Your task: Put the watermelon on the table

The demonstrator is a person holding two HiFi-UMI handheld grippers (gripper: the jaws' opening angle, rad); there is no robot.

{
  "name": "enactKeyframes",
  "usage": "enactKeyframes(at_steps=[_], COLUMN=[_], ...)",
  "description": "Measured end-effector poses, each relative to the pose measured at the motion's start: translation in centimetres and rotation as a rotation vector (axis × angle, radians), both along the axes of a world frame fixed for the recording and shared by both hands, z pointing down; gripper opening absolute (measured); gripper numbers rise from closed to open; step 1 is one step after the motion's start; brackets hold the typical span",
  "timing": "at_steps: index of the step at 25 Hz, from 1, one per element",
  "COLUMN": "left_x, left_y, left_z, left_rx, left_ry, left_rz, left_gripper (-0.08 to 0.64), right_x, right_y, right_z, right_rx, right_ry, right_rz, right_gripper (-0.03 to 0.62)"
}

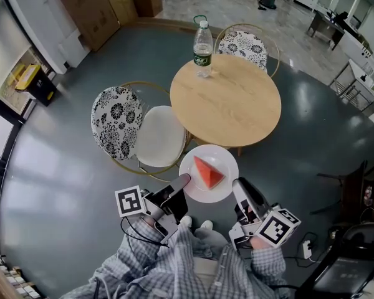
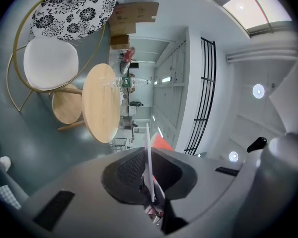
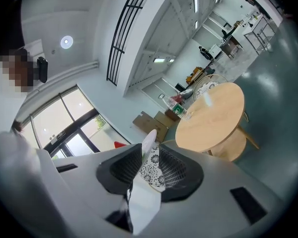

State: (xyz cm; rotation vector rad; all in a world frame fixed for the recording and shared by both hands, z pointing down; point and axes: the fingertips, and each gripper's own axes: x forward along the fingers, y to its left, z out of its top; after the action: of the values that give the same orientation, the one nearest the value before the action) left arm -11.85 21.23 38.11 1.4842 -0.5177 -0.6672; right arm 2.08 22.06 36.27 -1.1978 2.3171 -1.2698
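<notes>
Head view: left gripper (image 1: 182,180), held level, has its fingers clamped on the plate (image 1: 224,159) rim; right gripper (image 1: 239,185) holds its fingers apart around that rim. Watermelon (image 1: 207,172) lies on the plate, beside the tabletop (image 1: 227,104) near edge.

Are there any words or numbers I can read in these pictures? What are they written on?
No text here can be read.
Bottle label: green with print, too small to read.
Cardboard boxes: no print that I can make out.
Left cube and right cube: black-and-white square patterns, no letters or numbers.
Small sign on the glass door: too blurred to read.
</notes>
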Motion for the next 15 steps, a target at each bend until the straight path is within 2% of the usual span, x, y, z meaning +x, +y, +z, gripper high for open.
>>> enactKeyframes(at_steps=[5,15], left_x=[-0.1,-0.6], left_y=[0.0,-0.2], left_z=[0.2,0.4], left_rx=[0.005,0.002], left_ry=[0.001,-0.006], left_rz=[0.015,0.056], left_gripper=[0.028,0.028], right_x=[-1.0,-1.6], right_y=[0.2,0.5], right_z=[0.1,0.4], right_rx=[0.008,0.009], right_ry=[-0.009,-0.004], right_rz=[-0.040,-0.006], right_gripper=[0.092,0.091])
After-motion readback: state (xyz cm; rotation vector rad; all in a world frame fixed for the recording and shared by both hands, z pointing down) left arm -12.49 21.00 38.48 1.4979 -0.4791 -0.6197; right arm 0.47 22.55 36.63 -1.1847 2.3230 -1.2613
